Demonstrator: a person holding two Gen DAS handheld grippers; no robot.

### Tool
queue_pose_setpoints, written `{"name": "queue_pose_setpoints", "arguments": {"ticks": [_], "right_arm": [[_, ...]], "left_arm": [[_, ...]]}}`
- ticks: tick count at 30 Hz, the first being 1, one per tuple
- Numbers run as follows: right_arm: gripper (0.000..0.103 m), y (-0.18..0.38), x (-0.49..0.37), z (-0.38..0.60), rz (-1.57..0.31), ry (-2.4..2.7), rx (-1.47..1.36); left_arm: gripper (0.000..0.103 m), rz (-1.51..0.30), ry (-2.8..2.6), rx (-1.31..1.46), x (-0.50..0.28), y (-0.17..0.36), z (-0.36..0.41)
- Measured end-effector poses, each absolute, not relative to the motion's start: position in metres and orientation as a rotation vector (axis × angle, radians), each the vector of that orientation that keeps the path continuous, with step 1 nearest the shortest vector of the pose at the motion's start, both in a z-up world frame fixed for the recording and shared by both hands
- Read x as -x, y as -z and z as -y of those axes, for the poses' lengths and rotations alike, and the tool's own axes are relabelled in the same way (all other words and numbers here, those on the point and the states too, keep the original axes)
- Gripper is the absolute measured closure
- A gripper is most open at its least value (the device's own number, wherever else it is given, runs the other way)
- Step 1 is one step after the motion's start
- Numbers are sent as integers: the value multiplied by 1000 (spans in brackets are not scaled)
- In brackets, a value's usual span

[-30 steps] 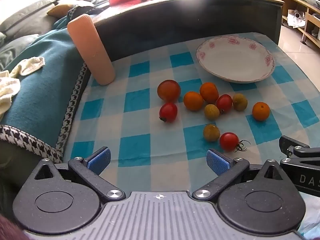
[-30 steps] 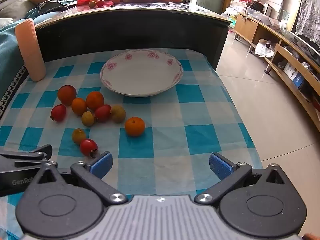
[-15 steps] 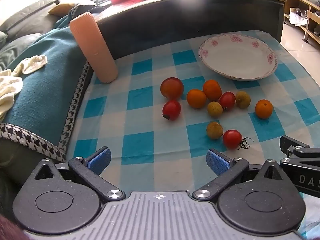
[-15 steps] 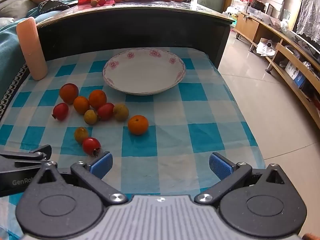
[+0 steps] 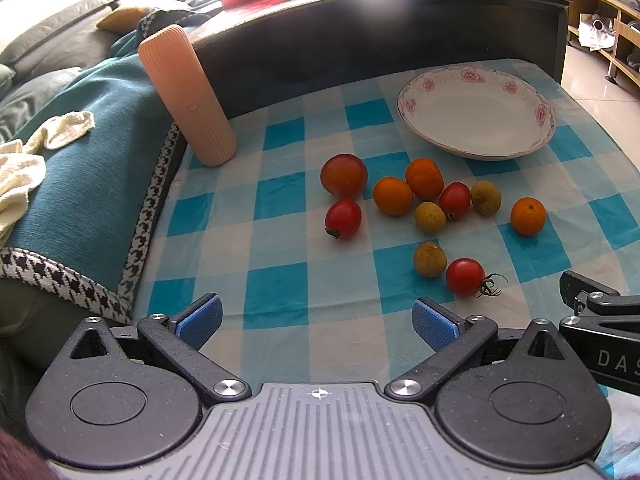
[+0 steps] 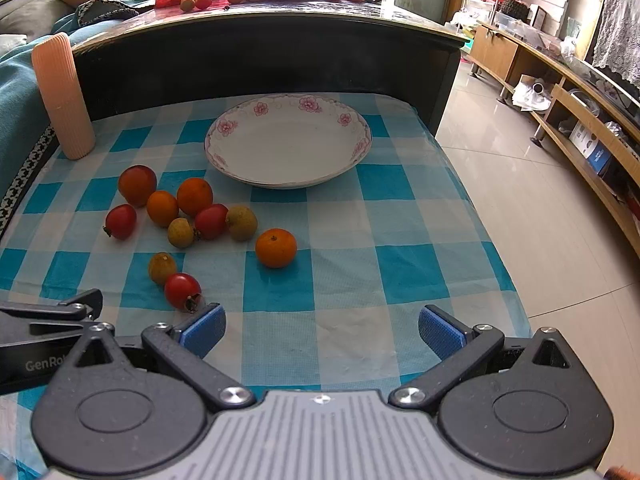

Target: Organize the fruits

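Note:
Several fruits lie loose on the blue checked cloth [image 5: 280,296]: red tomatoes, oranges and yellow-brown longans. A lone orange [image 6: 276,247] lies right of the cluster, and a stemmed tomato [image 5: 465,277] lies nearest me. A white floral plate [image 6: 288,142] stands empty behind them; it also shows in the left wrist view [image 5: 476,110]. My left gripper [image 5: 318,320] is open and empty, short of the fruit. My right gripper [image 6: 322,330] is open and empty, its left pad beside the nearest tomato [image 6: 182,290].
A ribbed peach cylinder [image 5: 186,96] stands at the cloth's back left. A dark counter [image 6: 260,52] with more fruit rises behind the plate. A teal blanket [image 5: 80,176] lies at the left. Tiled floor [image 6: 540,220] drops off at the right.
Both grippers have moved slightly forward and a little higher; the fruit and plate sit lower in the views. Nothing was grasped or shifted.

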State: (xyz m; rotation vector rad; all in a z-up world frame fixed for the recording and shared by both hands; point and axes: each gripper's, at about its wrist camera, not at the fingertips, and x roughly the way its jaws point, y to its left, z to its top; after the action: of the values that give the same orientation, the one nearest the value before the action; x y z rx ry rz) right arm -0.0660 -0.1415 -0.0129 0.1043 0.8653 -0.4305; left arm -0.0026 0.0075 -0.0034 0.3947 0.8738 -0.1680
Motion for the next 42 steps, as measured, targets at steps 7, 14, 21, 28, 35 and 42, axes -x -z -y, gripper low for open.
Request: {"name": "queue_pose_setpoints", "arguments": {"ticks": [7, 14, 21, 28, 35, 42], "right_arm": [[0, 14, 66, 141, -866, 430, -105], [0, 16, 66, 140, -866, 429, -107], [0, 16, 66, 140, -867, 429, -107], [0, 17, 65, 140, -876, 423, -113], [0, 17, 64, 139, -887, 416, -116], [0, 18, 63, 137, -895, 408, -118]], "left_arm": [[1, -879, 168, -396, 2, 3, -7], [1, -885, 166, -397, 2, 4, -7], [2, -888, 166, -396, 2, 4, -7], [2, -898, 167, -394, 0, 5, -7], [2, -908, 170, -394, 0, 6, -8], [2, -919, 167, -396, -2, 7, -10]]}}
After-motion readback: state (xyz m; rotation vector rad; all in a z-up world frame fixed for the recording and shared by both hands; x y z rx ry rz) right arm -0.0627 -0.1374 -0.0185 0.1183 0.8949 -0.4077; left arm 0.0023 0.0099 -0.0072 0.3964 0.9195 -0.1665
